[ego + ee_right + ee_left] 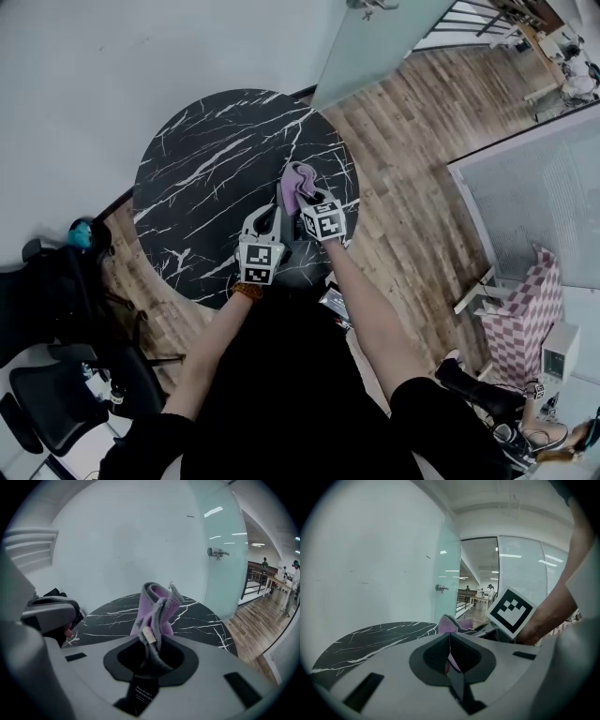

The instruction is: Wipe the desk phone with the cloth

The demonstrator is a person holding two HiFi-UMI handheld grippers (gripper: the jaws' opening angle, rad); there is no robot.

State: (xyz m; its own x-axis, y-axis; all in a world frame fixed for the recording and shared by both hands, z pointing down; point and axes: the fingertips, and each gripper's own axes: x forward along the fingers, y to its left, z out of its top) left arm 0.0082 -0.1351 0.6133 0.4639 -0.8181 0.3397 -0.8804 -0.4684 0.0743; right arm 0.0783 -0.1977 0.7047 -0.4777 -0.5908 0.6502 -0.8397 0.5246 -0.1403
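A purple-grey cloth (296,184) stands bunched up from my right gripper (305,199), which is shut on its lower end; in the right gripper view the cloth (157,609) rises out of the right gripper (152,644). My left gripper (265,220) hovers just left of it over the near edge of the round black marble table (206,178). Its jaws meet in a thin line, and the left gripper (449,644) holds nothing I can make out. The cloth (452,624) shows just beyond it. No desk phone appears in any view.
Black office chairs (56,309) and a teal object (81,232) stand left of the table. A white wall and a frosted glass panel (375,42) lie beyond it. Wooden floor (412,169) runs right, toward a pink checkered box (525,319).
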